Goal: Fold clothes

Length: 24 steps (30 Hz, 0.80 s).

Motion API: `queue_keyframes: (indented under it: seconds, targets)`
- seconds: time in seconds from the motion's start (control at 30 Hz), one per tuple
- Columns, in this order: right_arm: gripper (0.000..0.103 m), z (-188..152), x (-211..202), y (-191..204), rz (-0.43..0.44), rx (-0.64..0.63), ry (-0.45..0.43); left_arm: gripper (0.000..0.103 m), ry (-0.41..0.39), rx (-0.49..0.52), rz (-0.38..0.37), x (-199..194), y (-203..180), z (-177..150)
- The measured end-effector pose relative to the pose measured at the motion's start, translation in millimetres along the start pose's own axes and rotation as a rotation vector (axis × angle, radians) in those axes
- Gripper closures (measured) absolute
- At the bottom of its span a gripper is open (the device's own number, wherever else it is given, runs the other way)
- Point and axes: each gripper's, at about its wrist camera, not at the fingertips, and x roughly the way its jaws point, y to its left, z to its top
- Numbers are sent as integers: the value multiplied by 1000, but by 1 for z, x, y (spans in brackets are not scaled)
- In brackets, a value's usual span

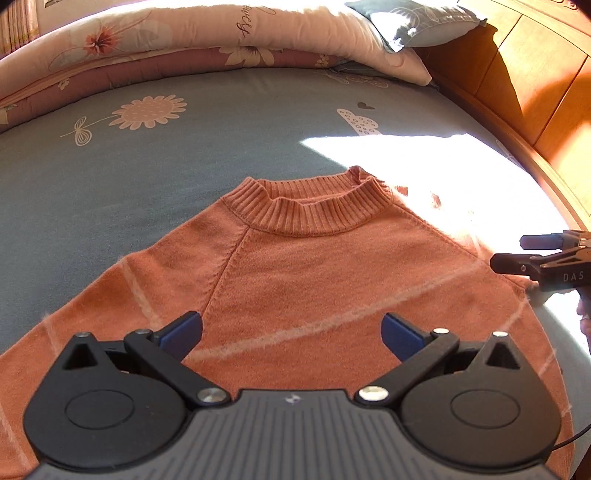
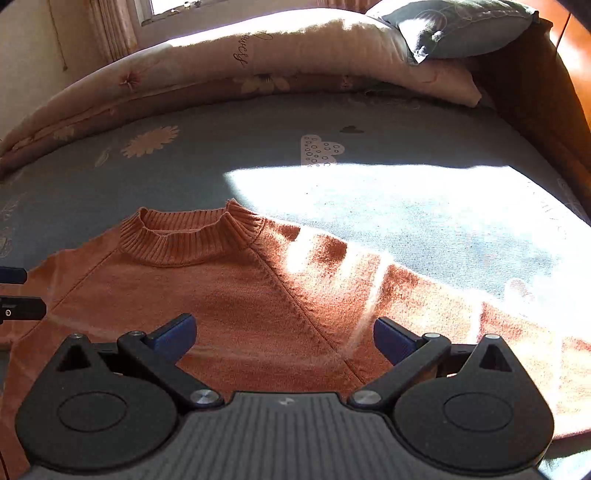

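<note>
The orange knit sweater is seen spread flat on the bed, collar ahead of both claws. The left claw and right claw are held wide, empty. Only one knit layer might be pinched, so a fold could be dragged askew.

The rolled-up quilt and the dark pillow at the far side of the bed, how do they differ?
The quilt is pale pink with flower prints and script lettering; the pillow is dark grey with a faint light line pattern. The quilt stretches long across the bed's far edge; the pillow is short and sits at its right end, partly on top. Both are partly sunlit.
</note>
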Motion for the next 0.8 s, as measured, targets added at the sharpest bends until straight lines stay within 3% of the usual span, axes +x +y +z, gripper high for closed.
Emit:
queue_keyframes:
  seconds: [0.2,0.43,0.8]
  targets:
    - [0,-63,3,20,8,-107,59,1,63,21,49,1,-33,-65]
    - [0,-104,2,25,-29,-143,75,1,83,23,69,-3,-33,-117]
    - [0,-157,-40,33,-143,-67,113,1,100,134,20,-36,-23,-177]
